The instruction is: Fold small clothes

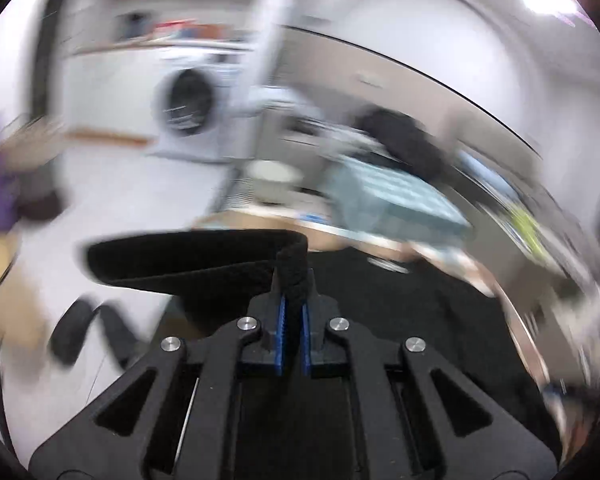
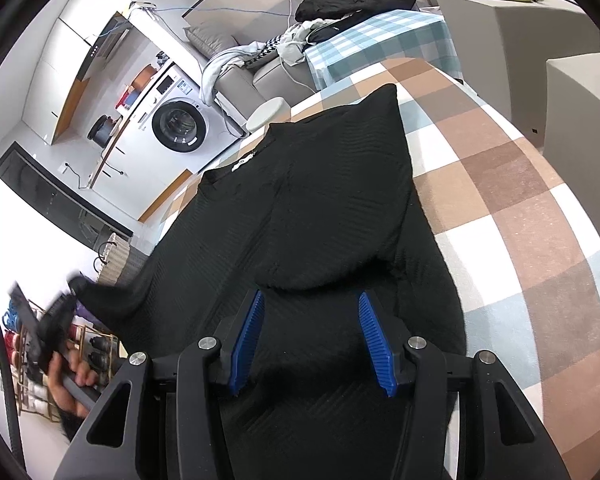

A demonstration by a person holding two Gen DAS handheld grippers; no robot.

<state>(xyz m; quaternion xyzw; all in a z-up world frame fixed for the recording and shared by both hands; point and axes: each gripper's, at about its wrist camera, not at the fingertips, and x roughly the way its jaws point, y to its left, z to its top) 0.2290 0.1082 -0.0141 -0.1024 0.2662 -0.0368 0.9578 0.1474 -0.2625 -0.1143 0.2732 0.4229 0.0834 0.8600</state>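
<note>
black top [image 2: 320,208] spread flat on checked table [image 2: 520,184], one sleeve already folded in | left gripper [image 1: 295,280] clamped tight on other sleeve's cuff, lifted off top's left edge, prob to flip it inward | right gripper [image 2: 308,308] half-open, empty, hovering over top's near hem

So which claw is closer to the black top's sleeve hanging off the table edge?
Left. The left claw is shut on that sleeve, lifting it. The right claw hovers open over the black top's body, away from it.
</note>
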